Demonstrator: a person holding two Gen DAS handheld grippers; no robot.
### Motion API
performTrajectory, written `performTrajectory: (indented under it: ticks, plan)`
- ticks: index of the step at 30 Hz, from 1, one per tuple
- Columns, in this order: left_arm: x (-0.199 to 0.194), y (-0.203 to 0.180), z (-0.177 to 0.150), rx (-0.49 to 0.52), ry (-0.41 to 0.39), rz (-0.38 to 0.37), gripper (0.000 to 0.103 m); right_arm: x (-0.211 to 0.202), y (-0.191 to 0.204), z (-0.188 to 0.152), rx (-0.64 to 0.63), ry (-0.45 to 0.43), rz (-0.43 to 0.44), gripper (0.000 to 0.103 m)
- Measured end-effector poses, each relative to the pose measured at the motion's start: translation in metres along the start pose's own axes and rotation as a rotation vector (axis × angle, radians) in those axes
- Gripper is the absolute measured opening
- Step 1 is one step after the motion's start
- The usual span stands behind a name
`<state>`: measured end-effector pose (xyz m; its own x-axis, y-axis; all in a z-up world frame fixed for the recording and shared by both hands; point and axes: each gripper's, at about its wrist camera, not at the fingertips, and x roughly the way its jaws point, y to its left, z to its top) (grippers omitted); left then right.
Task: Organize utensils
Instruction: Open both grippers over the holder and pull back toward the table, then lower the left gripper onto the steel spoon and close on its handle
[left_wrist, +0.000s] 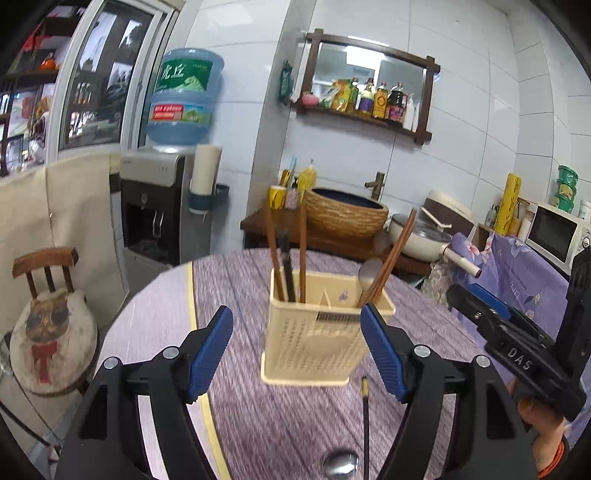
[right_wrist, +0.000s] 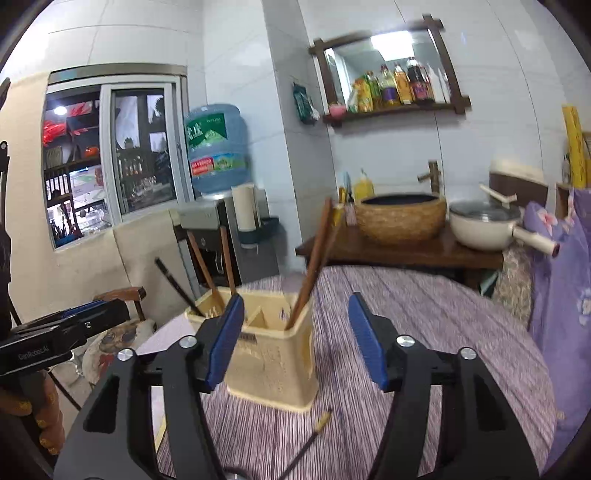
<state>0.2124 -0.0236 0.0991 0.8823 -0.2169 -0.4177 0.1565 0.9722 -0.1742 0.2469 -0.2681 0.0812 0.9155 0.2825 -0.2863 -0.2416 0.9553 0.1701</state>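
On the round table's purple striped cloth (left_wrist: 295, 424) stands the cream utensil holder (left_wrist: 317, 343), with brown chopsticks (left_wrist: 388, 258) and a spoon upright in its compartments. A dark chopstick (left_wrist: 365, 424) lies flat just in front of it. The left gripper (left_wrist: 297, 347) is spread, pinching nothing; the right gripper (right_wrist: 295, 339) likewise gapes empty. Its body reads "DAS"; the left's reads "GenRobot.AI". The water jug (left_wrist: 183, 96) bears "虎丘".
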Motion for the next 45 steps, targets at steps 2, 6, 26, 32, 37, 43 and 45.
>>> performTrajectory:
  ticks: [2, 6, 26, 32, 37, 43, 45]
  plan:
    - [-0.002, 0.003, -0.011, -0.006, 0.025, 0.015, 0.073, -0.003, -0.002, -0.009, -0.002, 0.035, -0.018, 0.062]
    - [-0.001, 0.007, -0.037, -0.009, 0.089, 0.038, 0.074, -0.009, 0.001, -0.038, -0.062, 0.099, -0.087, 0.071]
    - [0.025, -0.029, -0.135, 0.092, 0.368, 0.019, 0.066, -0.016, -0.028, -0.121, 0.05, 0.321, -0.16, 0.095]
    - [0.043, -0.046, -0.148, 0.137, 0.419, 0.026, 0.058, -0.021, -0.035, -0.124, 0.08, 0.32, -0.169, 0.095]
    - [0.047, -0.051, -0.157, 0.159, 0.452, 0.019, 0.057, -0.023, -0.038, -0.125, 0.098, 0.325, -0.165, 0.095]
    - [0.053, -0.06, -0.159, 0.202, 0.467, 0.033, 0.057, -0.024, -0.037, -0.123, 0.111, 0.32, -0.151, 0.095]
    - [0.056, -0.063, -0.158, 0.207, 0.469, 0.033, 0.057, -0.024, -0.037, -0.123, 0.116, 0.319, -0.149, 0.095]
